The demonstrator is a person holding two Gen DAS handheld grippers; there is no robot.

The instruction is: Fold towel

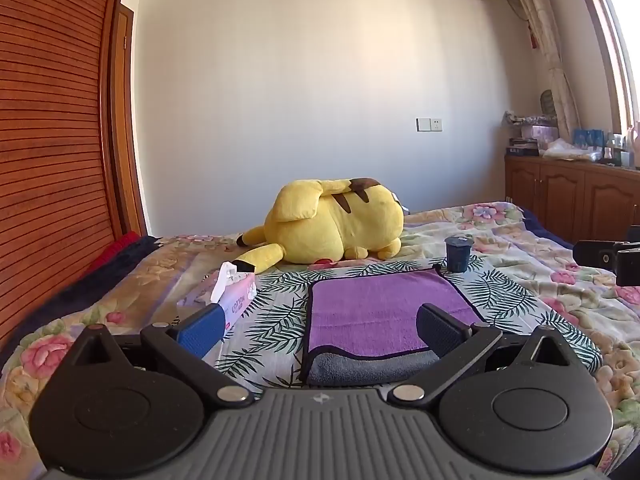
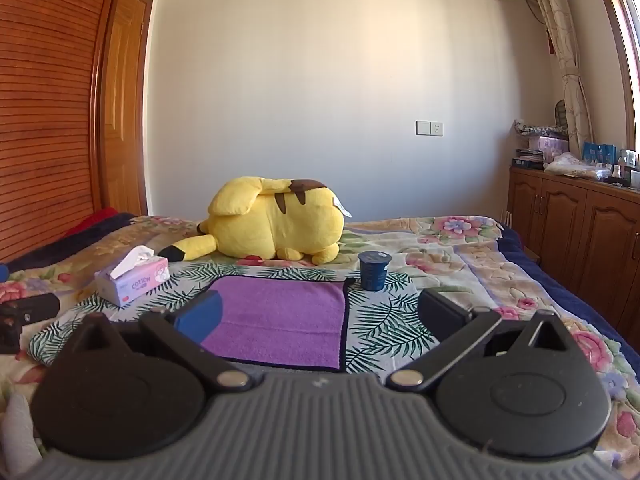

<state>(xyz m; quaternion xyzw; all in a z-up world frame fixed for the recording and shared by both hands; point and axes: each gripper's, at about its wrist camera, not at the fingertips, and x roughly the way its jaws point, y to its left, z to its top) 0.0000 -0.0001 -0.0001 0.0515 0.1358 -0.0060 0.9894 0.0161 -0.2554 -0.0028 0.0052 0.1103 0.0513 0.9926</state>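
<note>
A purple towel (image 1: 380,304) with a dark border lies flat on the bed, its near edge folded over to show the grey underside (image 1: 368,368). It also shows in the right wrist view (image 2: 280,316). My left gripper (image 1: 320,328) is open and empty, held above the towel's near left part. My right gripper (image 2: 320,316) is open and empty, over the towel's near right edge. The right gripper's body shows at the far right of the left wrist view (image 1: 612,256).
A yellow plush toy (image 1: 336,220) lies behind the towel. A dark blue cup (image 1: 458,254) stands at the towel's far right corner. A pink tissue box (image 1: 236,300) sits to the left. The floral bedspread (image 1: 540,280) surrounds them. Wooden cabinets (image 2: 580,240) stand on the right.
</note>
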